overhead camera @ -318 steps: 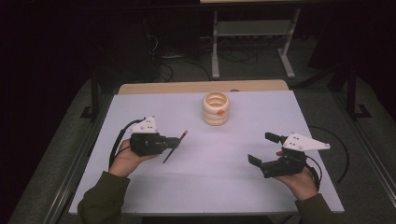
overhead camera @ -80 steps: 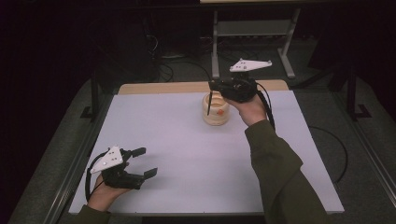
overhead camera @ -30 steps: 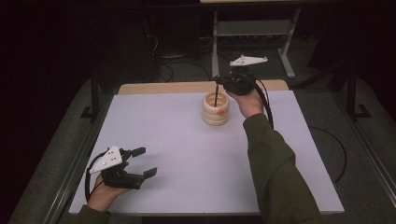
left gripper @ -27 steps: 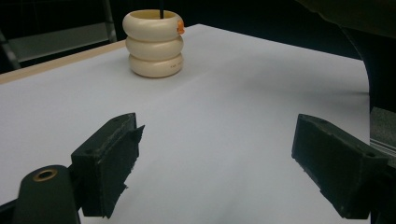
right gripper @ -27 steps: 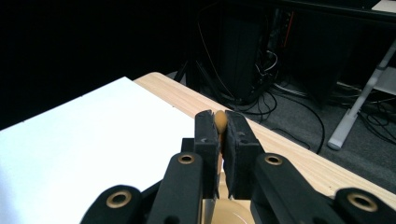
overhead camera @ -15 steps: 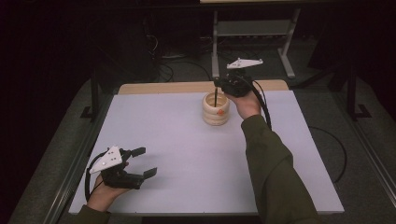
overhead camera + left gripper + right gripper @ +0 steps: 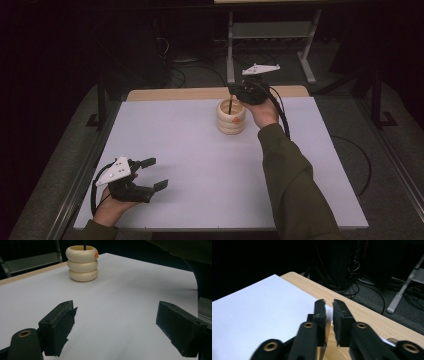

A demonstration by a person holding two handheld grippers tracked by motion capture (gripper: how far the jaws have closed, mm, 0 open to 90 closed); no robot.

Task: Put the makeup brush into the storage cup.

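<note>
A cream holder (image 7: 231, 120) made of three stacked rings stands at the far middle of the white table; it also appears in the left gripper view (image 7: 82, 263). A thin dark stick (image 7: 229, 106) stands upright in it. My right gripper (image 7: 233, 94) hovers just above the holder at the stick's top. Its jaws have just been opening, and in the right gripper view (image 7: 329, 302) a narrow gap parts them with nothing in it. My left gripper (image 7: 154, 173) rests at the near left, wide open and empty (image 7: 116, 315).
The person's right forearm in a green sleeve (image 7: 290, 175) reaches across the table's right half. A wooden strip (image 7: 200, 93) borders the far edge of the white surface (image 7: 190, 145). Beyond it are metal rack legs (image 7: 307, 65) and floor cables.
The stick lay in the left gripper at first, then hung from the right gripper over the holder. Now it stands in the holder and the right jaws have parted slightly. The left hand stays still.
</note>
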